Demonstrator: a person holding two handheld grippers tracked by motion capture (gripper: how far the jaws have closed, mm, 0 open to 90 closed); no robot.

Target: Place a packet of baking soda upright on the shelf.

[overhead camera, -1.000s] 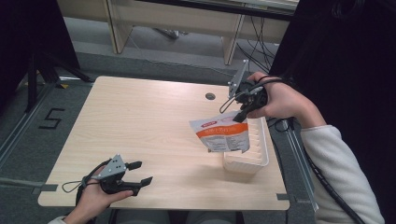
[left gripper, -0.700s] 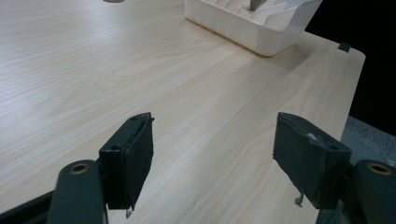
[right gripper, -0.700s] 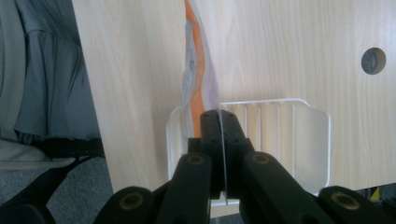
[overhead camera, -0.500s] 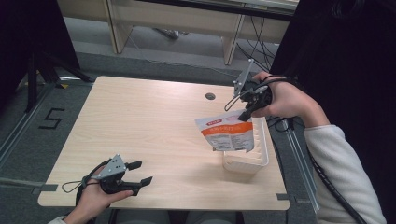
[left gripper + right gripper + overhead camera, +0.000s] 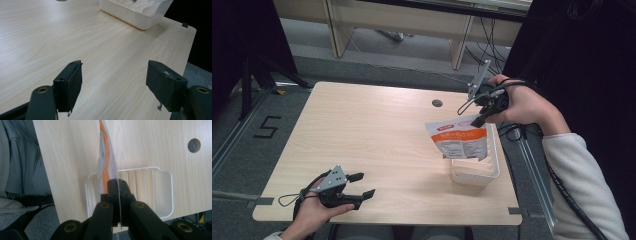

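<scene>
You've got the rack (image 5: 475,172) sitting on the table (image 5: 377,135) near its right edge. The pouch (image 5: 459,140) hangs upright over the rack's far half, pinched at its top corner by your right gripper (image 5: 478,120). Your left gripper (image 5: 362,186) sits well apart, at the near left.

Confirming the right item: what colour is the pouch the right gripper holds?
White with an orange band, the pouch shows best in the high view.

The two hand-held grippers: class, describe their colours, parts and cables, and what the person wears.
Both the left gripper and right gripper are black, with flat padded jaws, brass-coloured pivot bolts, a grey three-cornered top plate and a black trailing cable. The right arm wears a white sleeve.
</scene>
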